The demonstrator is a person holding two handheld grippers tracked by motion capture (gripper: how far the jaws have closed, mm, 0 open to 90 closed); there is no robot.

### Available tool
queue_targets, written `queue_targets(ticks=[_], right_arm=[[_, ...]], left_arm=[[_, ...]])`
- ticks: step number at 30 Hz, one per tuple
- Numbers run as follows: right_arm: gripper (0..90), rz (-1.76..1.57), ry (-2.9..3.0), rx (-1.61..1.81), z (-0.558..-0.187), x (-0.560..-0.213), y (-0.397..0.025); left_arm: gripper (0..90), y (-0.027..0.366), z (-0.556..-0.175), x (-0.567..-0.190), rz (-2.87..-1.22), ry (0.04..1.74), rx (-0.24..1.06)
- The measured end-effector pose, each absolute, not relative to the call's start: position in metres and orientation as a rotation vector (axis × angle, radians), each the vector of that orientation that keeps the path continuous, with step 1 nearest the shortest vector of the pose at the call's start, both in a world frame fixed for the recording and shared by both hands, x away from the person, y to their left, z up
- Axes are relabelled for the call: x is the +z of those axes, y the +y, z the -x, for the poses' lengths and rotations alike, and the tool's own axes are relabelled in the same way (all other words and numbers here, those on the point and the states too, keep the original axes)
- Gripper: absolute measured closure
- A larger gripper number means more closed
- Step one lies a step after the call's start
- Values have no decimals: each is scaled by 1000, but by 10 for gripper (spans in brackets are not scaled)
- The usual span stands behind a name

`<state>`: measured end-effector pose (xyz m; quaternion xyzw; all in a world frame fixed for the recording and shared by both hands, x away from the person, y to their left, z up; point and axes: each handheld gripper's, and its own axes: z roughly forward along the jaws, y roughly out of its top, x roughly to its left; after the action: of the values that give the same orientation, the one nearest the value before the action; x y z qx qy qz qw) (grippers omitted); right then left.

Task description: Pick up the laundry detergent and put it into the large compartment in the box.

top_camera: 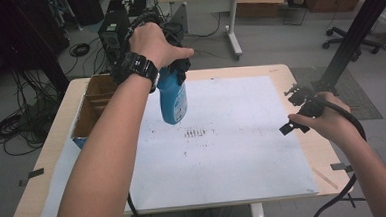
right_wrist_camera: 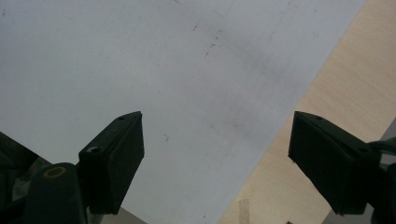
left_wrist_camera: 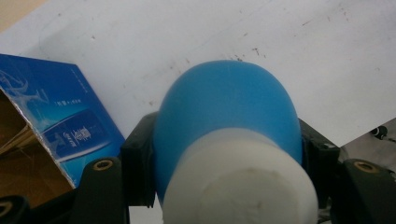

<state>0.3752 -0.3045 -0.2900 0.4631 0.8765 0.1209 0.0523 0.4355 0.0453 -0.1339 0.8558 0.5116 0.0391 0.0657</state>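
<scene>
My left hand-held gripper [top_camera: 175, 72] is clamped on a blue bottle [top_camera: 173, 97], one jaw on each side of its body, and I hold it in the air above the white sheet [top_camera: 233, 151] that covers the table [top_camera: 303, 143]. In the left gripper view the bottle's white cap [left_wrist_camera: 240, 184] faces the camera (the blue body swells out beyond it). An open cardboard box [top_camera: 93, 106] with a blue printed side sits at the table's left edge, near the bottle. My right hand-held gripper [right_wrist_camera: 215, 158] hangs with its jaws spread wide and nothing between them, over the sheet's right edge.
</scene>
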Motion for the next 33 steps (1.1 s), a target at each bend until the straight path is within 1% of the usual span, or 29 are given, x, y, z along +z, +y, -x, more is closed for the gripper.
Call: queue_targets(ticks=[11,17,33], right_arm=[[181,-1408,2657,374,-376,-286,-306],[181,-1415,2655,375,-376,-286,-308],[181,-1425,2655,380,-377,-289,-310]], left_arm=[[375,45,-436,-127,-2572,1569,108],[375,50,-437,-124,-2542,1614,118],[375,80,-440,-115,-2463,1734,125]])
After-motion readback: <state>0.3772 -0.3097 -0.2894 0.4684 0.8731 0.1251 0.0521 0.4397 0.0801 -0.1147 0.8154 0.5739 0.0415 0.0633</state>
